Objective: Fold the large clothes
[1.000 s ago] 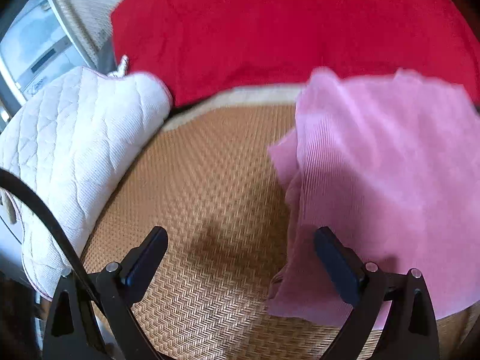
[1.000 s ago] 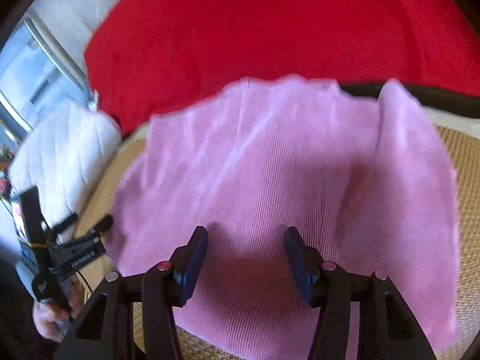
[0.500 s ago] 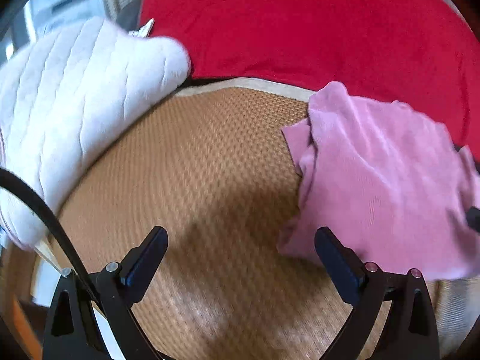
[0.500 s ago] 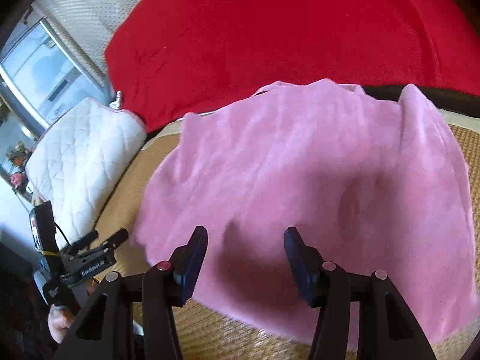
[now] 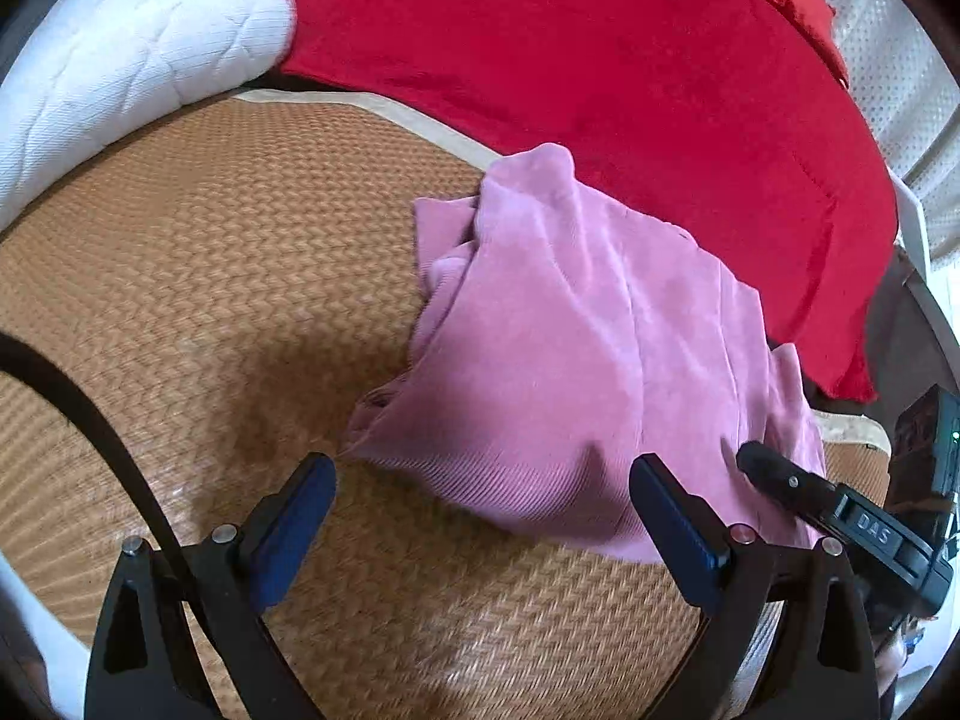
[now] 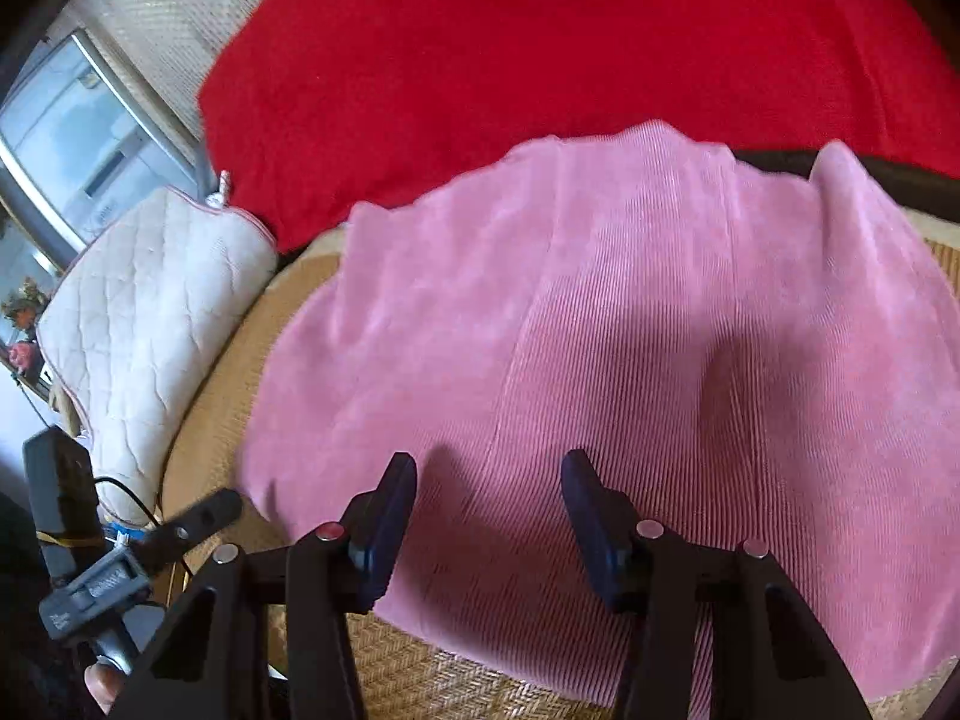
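Observation:
A pink ribbed garment (image 5: 576, 348) lies rumpled on a woven straw mat (image 5: 198, 276); it fills the right wrist view (image 6: 600, 324). My left gripper (image 5: 480, 492) is open and empty, just before the garment's near hem. My right gripper (image 6: 489, 480) is open over the garment's near part, holding nothing. The right gripper's finger (image 5: 774, 474) shows at the garment's right edge in the left wrist view. The left gripper (image 6: 204, 516) shows at the lower left of the right wrist view.
A red blanket (image 5: 600, 48) lies behind the mat. A white quilted pillow (image 5: 120, 42) sits at the mat's far left, also in the right wrist view (image 6: 150, 324). A window (image 6: 78, 138) is at the far left.
The left gripper has swung right and now faces the garment's near hem. The right gripper drew back a little. Both stayed open.

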